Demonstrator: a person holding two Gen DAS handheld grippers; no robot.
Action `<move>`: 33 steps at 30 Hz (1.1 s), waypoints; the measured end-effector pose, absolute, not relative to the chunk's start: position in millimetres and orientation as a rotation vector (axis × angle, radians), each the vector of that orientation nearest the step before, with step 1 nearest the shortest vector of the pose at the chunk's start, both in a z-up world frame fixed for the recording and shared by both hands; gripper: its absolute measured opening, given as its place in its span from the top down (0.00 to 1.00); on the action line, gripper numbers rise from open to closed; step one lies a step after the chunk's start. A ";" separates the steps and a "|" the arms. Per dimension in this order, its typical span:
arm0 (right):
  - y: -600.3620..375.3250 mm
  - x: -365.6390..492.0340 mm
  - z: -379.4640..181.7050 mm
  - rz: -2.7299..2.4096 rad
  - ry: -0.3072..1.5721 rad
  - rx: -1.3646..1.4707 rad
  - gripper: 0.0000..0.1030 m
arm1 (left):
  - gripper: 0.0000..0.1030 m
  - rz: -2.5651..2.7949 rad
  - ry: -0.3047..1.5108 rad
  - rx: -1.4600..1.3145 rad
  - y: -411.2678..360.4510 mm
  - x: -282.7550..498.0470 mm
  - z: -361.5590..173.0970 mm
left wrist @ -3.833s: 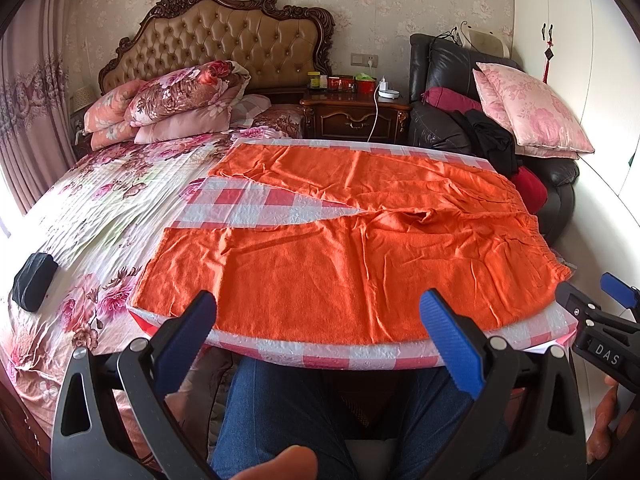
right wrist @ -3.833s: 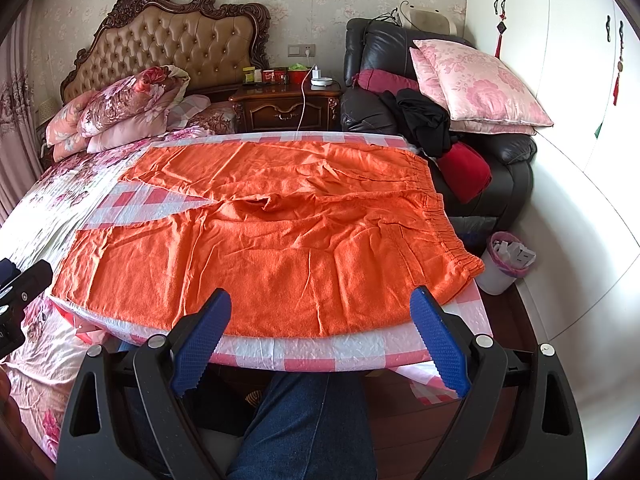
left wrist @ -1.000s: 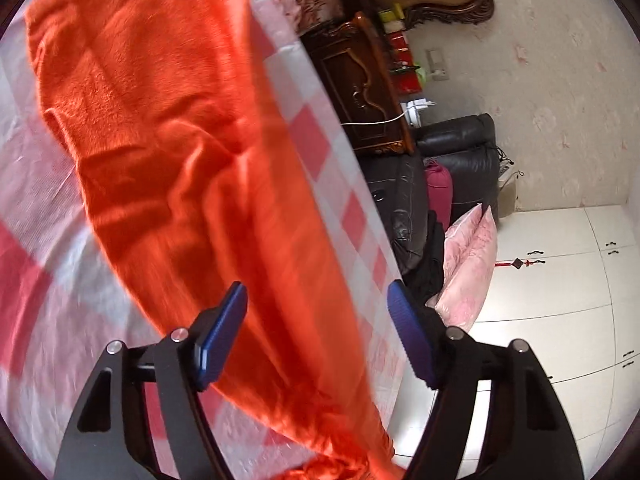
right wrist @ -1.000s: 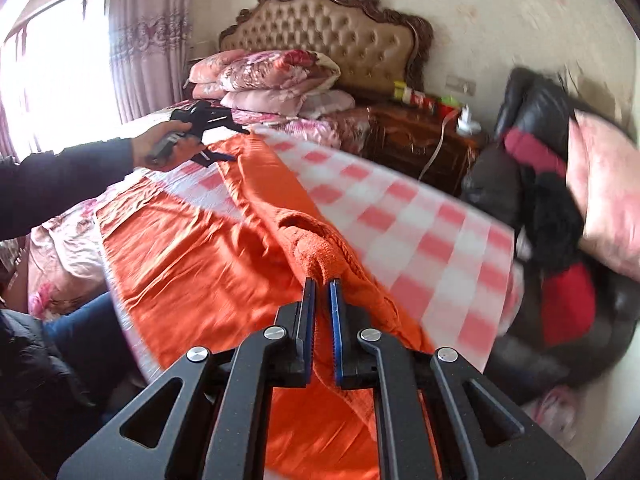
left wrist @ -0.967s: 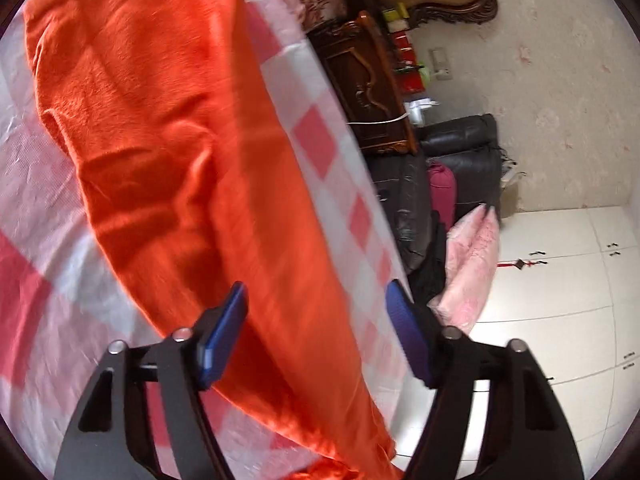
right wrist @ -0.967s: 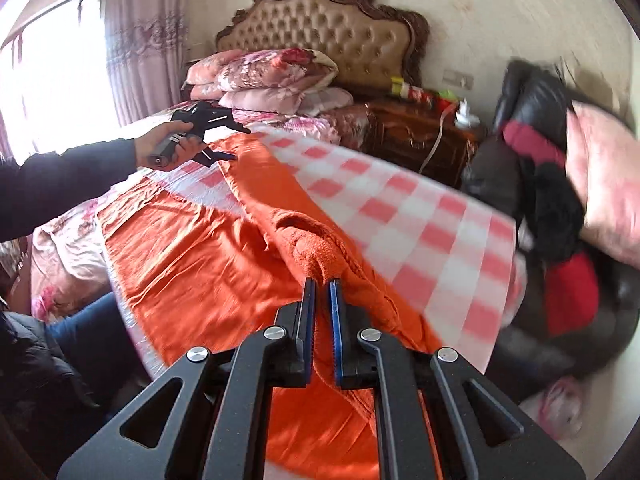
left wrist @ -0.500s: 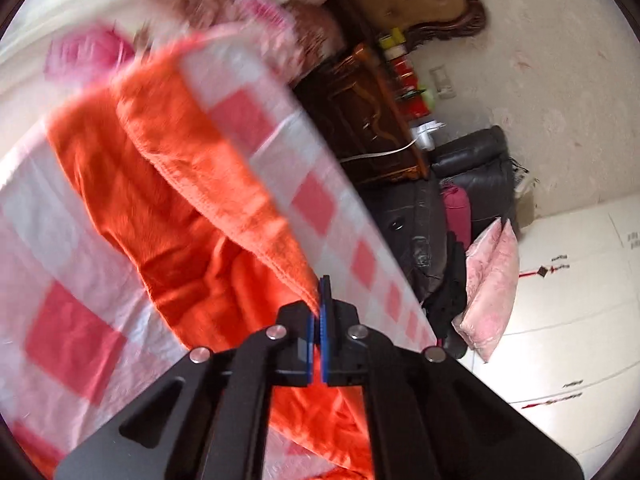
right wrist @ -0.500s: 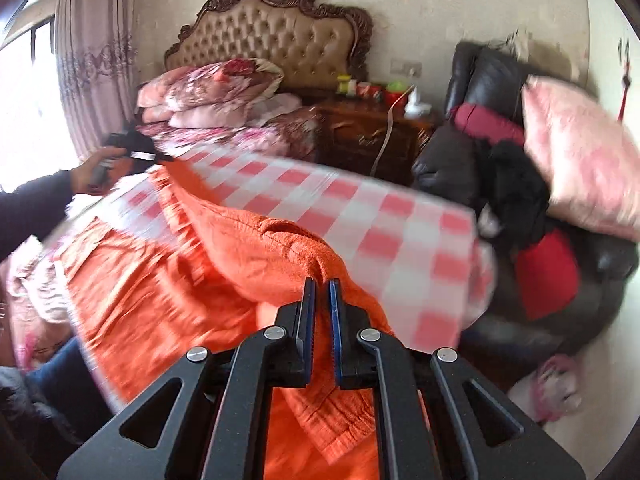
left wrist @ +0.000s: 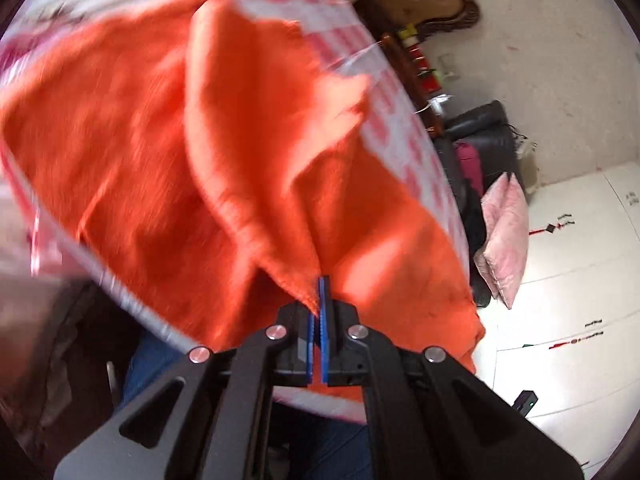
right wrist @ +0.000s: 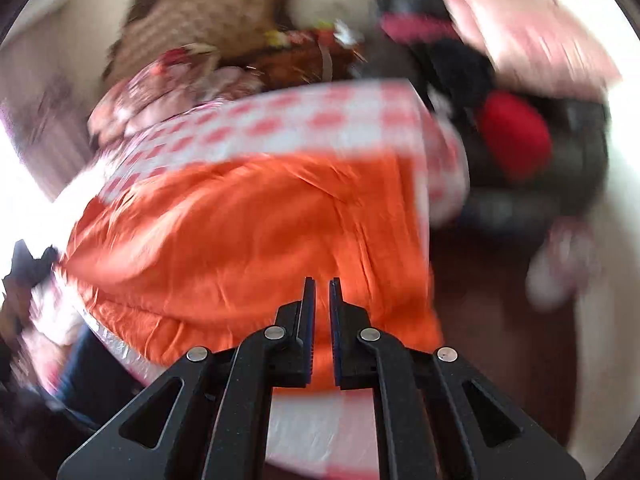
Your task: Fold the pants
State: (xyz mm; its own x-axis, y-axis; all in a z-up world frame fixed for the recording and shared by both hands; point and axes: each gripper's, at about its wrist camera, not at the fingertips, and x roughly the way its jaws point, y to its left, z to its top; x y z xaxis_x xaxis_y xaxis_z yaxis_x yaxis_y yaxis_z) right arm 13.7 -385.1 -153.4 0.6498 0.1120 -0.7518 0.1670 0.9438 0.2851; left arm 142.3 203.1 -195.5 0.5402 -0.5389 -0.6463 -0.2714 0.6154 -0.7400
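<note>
Left claw (left wrist: 319, 300) clenched on a hem corner of the orange pants (left wrist: 168, 152), blue pads pressed flat together with the cloth pinched between them at the tips. From that pinch, one pant leg drawn up into a ridge running far and left, lying over the rest of the garment. Right claw (right wrist: 322, 300) narrowly parted, a thin slit between the pads, nothing visibly between them; poised over the near edge of the pants, contact with the cloth not discernible through the blur.

Pants spread on the red-and-white checked cloth (right wrist: 304, 120) covering the bed, filling its near half, right edge close to the right border of the cloth. Bare checked strip along the far side and a pale strip at the near edge below the right claw. Beyond the right border, a drop to dark floor, then a black armchair (right wrist: 576, 168) holding a red cushion (right wrist: 514, 138) and a pink pillow (left wrist: 504, 236). Headboard (right wrist: 208, 16) far off, blurred.

Fabric bright orange, towel-like nap, soft creases across the flat part, heavy motion blur in both views.
</note>
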 end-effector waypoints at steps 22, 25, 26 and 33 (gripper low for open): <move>-422.8 12.6 -168.1 -0.082 0.791 1.046 0.30 | 0.66 -0.253 0.845 -1.105 257.3 144.9 -202.2; -429.5 26.6 -168.2 -0.173 0.824 1.009 0.30 | 0.66 -0.247 0.836 -1.112 261.0 142.9 -203.1; -430.6 31.7 -169.0 -0.187 0.833 1.001 0.30 | 0.66 -0.246 0.833 -1.115 262.0 142.6 -203.6; -433.8 55.0 -178.4 -0.290 0.846 0.926 0.48 | 0.66 -0.242 0.774 -1.189 283.1 143.8 -211.0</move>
